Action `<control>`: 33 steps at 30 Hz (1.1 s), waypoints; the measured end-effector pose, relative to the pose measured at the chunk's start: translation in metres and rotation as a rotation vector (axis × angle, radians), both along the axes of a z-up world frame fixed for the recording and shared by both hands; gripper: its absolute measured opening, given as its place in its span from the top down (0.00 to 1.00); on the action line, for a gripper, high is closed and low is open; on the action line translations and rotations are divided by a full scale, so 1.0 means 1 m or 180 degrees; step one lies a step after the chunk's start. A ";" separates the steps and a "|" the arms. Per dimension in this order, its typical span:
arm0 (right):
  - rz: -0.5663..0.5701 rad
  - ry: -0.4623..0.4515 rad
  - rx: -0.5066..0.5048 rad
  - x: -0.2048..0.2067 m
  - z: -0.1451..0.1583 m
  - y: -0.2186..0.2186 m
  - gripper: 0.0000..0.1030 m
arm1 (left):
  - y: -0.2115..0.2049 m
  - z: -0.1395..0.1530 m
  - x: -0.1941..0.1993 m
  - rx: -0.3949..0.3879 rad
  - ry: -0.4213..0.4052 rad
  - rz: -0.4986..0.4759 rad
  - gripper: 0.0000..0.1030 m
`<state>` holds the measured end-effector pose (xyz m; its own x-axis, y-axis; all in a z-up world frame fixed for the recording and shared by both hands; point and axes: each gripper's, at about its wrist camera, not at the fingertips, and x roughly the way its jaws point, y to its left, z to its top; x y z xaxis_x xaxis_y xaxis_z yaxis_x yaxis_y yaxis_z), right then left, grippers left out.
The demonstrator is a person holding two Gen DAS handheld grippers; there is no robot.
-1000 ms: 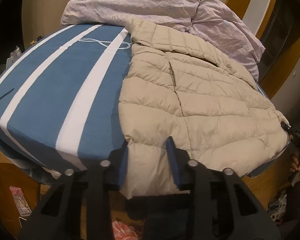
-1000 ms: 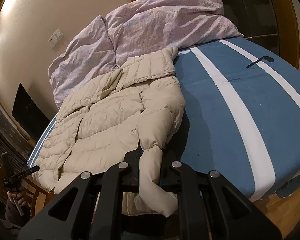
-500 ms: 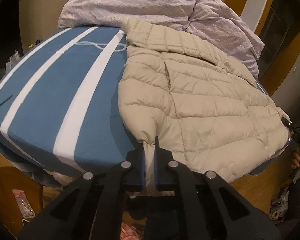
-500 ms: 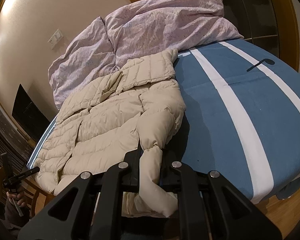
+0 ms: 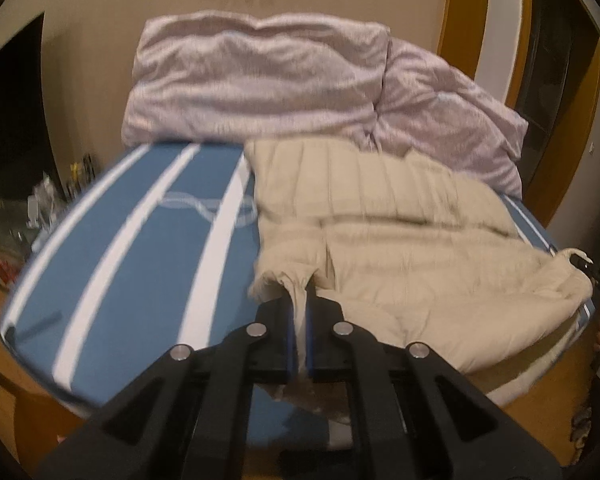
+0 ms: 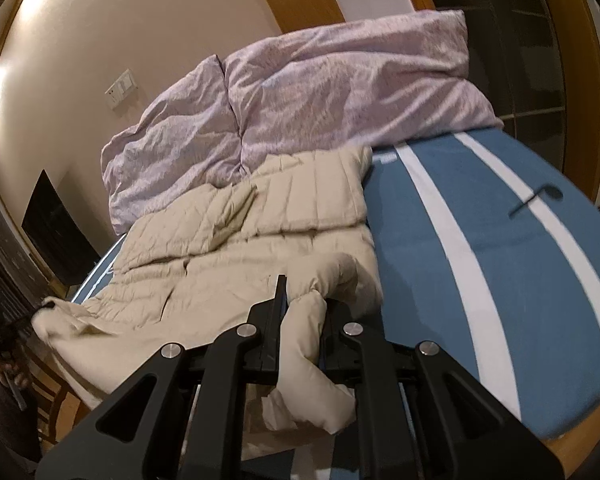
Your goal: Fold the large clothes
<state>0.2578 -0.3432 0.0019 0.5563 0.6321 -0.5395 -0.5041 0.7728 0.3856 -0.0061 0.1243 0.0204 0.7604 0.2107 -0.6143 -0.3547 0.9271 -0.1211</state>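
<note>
A beige quilted down jacket (image 5: 400, 240) (image 6: 236, 256) lies spread on a bed with a blue cover with white stripes (image 5: 140, 248) (image 6: 480, 240). In the left wrist view my left gripper (image 5: 299, 300) is shut on the jacket's near hem corner, which is lifted off the bed. The right wrist view has my right gripper (image 6: 304, 300) shut on a thick puffy fold of the jacket's near edge, also raised, with its end hanging below the jaws. Each gripper appears at the far edge of the other's view, pinching the opposite hem corner.
A crumpled lilac duvet (image 5: 260, 80) (image 6: 320, 100) is heaped at the head of the bed against the wall. Wooden door frames (image 5: 460, 40) stand to the side. Wooden floor shows below the bed's near edge, and clutter sits on the floor at left (image 5: 40, 208).
My left gripper went from open around the hem to shut on it. Both grippers have risen, lifting the jacket's near edge off the bed so it bunches toward the pillows.
</note>
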 end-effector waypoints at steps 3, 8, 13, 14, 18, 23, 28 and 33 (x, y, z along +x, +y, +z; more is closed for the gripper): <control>-0.0006 -0.0067 -0.0055 0.011 0.007 0.010 0.89 | 0.004 0.015 0.021 0.0087 -0.0077 0.0027 0.96; -0.0032 -0.0113 -0.0152 0.032 0.010 0.024 0.89 | 0.016 0.029 0.058 0.0123 -0.0121 0.0080 0.96; -0.0091 -0.0157 -0.0271 0.056 0.013 0.041 0.89 | 0.030 0.036 0.092 0.0129 -0.0129 0.0142 0.96; -0.0106 -0.0171 -0.0301 0.063 0.014 0.046 0.89 | 0.034 0.036 0.102 0.0133 -0.0122 0.0167 0.96; -0.0165 -0.0218 -0.0402 0.093 0.015 0.069 0.89 | 0.051 0.031 0.137 0.0099 -0.0073 0.0282 0.96; -0.0233 -0.0187 -0.0497 0.135 0.008 0.097 0.89 | 0.078 0.017 0.185 0.0027 0.0030 0.0447 0.96; -0.0344 -0.0042 -0.0493 0.181 -0.008 0.117 0.89 | 0.104 0.002 0.232 -0.0027 0.0126 0.0573 0.96; -0.0452 0.0229 -0.0318 0.227 -0.025 0.130 0.80 | 0.123 -0.018 0.276 -0.0132 0.0221 0.0657 0.95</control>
